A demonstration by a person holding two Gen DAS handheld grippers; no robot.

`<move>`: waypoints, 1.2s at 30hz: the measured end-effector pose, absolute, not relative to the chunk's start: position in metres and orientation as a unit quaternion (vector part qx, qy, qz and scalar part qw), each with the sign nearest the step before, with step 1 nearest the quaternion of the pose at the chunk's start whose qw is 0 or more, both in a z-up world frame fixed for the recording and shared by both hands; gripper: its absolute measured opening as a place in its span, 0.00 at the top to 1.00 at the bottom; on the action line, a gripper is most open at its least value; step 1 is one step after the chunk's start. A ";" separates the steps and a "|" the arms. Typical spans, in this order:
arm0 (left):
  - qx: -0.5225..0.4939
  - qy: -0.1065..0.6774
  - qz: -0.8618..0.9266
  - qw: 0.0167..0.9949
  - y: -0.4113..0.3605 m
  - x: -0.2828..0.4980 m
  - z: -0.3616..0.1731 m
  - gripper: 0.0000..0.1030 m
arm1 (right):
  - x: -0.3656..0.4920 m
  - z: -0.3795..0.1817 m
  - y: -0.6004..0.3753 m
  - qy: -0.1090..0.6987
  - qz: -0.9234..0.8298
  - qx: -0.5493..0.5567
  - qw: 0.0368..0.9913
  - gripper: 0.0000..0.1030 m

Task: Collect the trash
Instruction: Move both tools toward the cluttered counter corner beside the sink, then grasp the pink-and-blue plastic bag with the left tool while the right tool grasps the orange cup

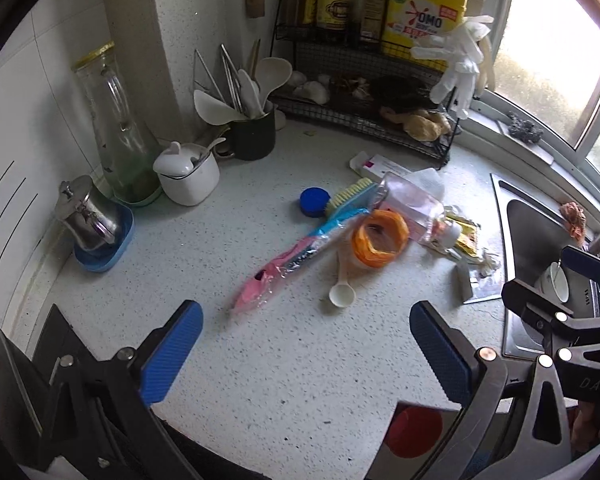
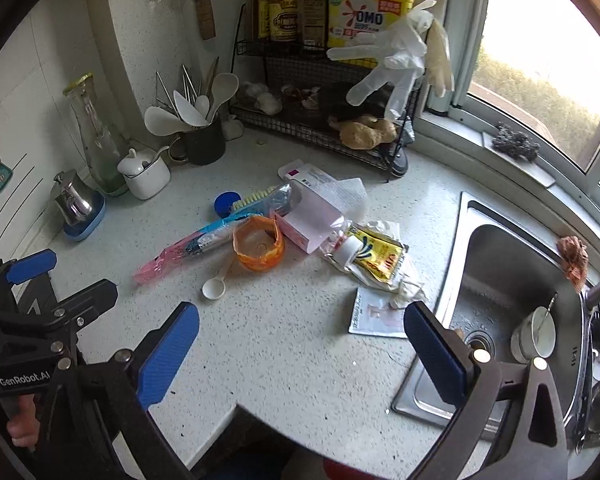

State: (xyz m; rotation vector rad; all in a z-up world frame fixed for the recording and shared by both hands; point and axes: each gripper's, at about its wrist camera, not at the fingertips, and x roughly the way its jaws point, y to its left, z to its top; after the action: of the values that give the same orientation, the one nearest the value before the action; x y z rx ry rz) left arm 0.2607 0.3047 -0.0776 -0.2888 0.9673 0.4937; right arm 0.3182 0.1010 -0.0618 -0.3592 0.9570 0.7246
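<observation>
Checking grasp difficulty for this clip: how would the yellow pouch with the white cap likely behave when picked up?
The yellow pouch looks crumpled and flattened, so probably floppy and light. Its glossy film may be slippery; the white cap looks like the stiffer part to grip.

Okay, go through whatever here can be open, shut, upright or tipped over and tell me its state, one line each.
left gripper: open, empty
right gripper: open, empty
clear bottle: lying down
orange cup: open, tilted
yellow pouch: capped, lying flat
sugar pot: lidded
glass carafe: upright

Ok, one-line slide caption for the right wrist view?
Open right gripper hovers above countertop litter: orange cup, yellow sachet, white spoon.
</observation>
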 end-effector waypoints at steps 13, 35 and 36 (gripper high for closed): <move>-0.192 0.536 0.267 0.778 0.380 0.285 -0.172 0.00 | 0.360 -0.158 0.189 0.542 0.377 -0.231 0.714 0.14; -0.177 0.554 0.241 0.777 0.395 0.316 -0.193 0.00 | 0.394 -0.175 0.204 0.533 0.369 -0.226 0.727 0.39; -0.175 0.554 0.236 0.779 0.394 0.318 -0.193 0.00 | 0.395 -0.173 0.200 0.533 0.366 -0.227 0.728 0.39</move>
State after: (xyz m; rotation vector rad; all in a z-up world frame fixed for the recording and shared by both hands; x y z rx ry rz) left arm 0.3178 0.3938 -0.1929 -0.3780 1.1979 0.5111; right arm 0.3952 0.2002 -0.1727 -0.4991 1.1743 0.8071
